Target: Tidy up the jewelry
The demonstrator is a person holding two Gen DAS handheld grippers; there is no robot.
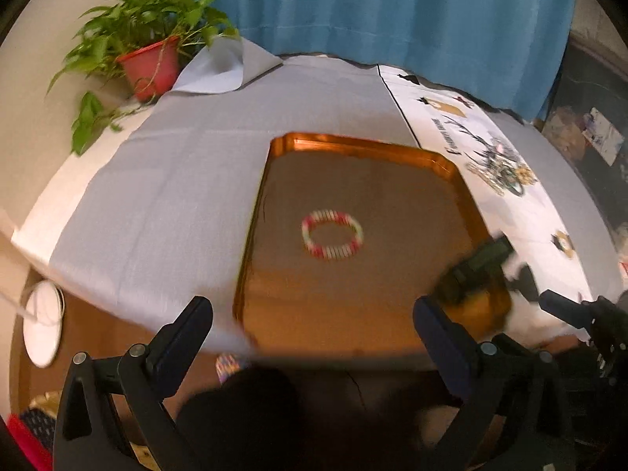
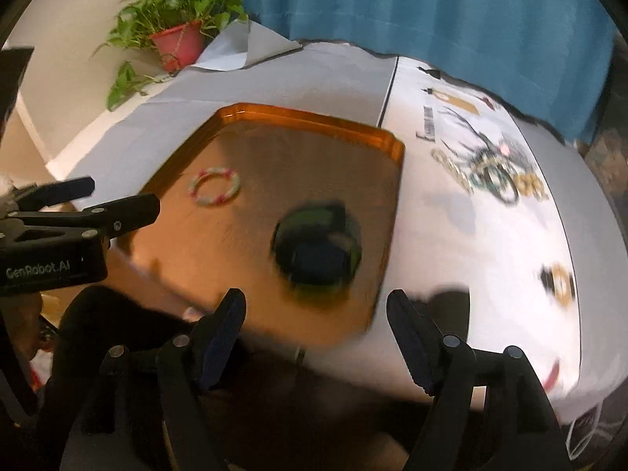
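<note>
An orange tray (image 1: 353, 145) (image 2: 314, 117) lies on the grey cloth. A red, white and green beaded bracelet (image 1: 332, 234) (image 2: 214, 187) lies flat in it. A dark green ring-shaped bangle (image 2: 317, 251) lies in the tray's right part, blurred; it also shows in the left wrist view (image 1: 477, 271). A heap of jewelry (image 1: 502, 168) (image 2: 494, 174) sits on the white printed cloth to the right. My left gripper (image 1: 314, 333) (image 2: 125, 200) is open and empty at the tray's near edge. My right gripper (image 2: 316, 325) (image 1: 565, 310) is open and empty, near the bangle.
A potted plant (image 1: 153, 59) (image 2: 178, 41) stands at the table's far left corner. A blue curtain (image 1: 373, 8) hangs behind. A gold item (image 2: 561, 280) lies on the white cloth (image 2: 471, 235) at the right. A white round object (image 1: 43, 322) sits below the table edge at the left.
</note>
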